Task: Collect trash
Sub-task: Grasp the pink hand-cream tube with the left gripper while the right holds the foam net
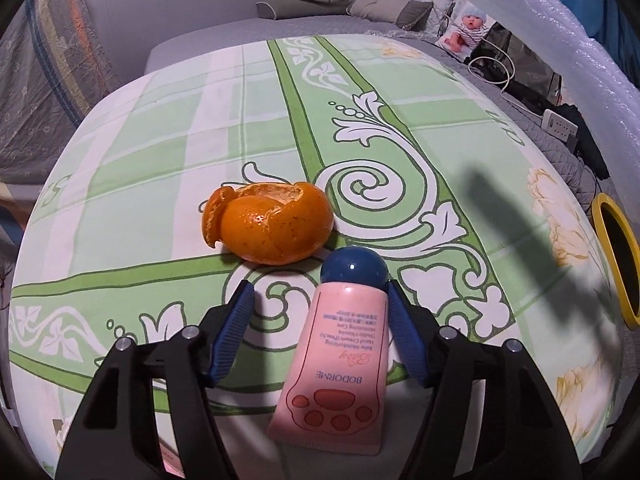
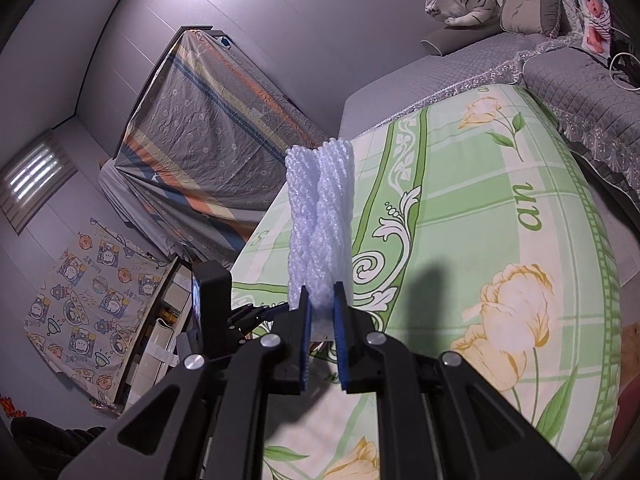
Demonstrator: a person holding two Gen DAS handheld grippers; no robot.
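Observation:
In the left wrist view an orange peel (image 1: pixel 269 224) lies on the green patterned tablecloth (image 1: pixel 200 128). A pink hand cream tube (image 1: pixel 338 364) with a blue cap lies between my left gripper's (image 1: pixel 320 292) open fingers, against the right pad (image 1: pixel 404 332). In the right wrist view my right gripper (image 2: pixel 320 312) is shut on a white foam net sleeve (image 2: pixel 320 216) and holds it upright above the table. The same foam sleeve also shows at the top right of the left wrist view (image 1: pixel 540 20).
A yellow-rimmed black bin (image 1: pixel 618 252) sits at the table's right edge. A grey quilted sofa (image 1: pixel 540 128) with cushions, a doll, cables and a power strip (image 1: pixel 560 124) lies behind. A covered rack (image 2: pixel 208 128) stands at the left.

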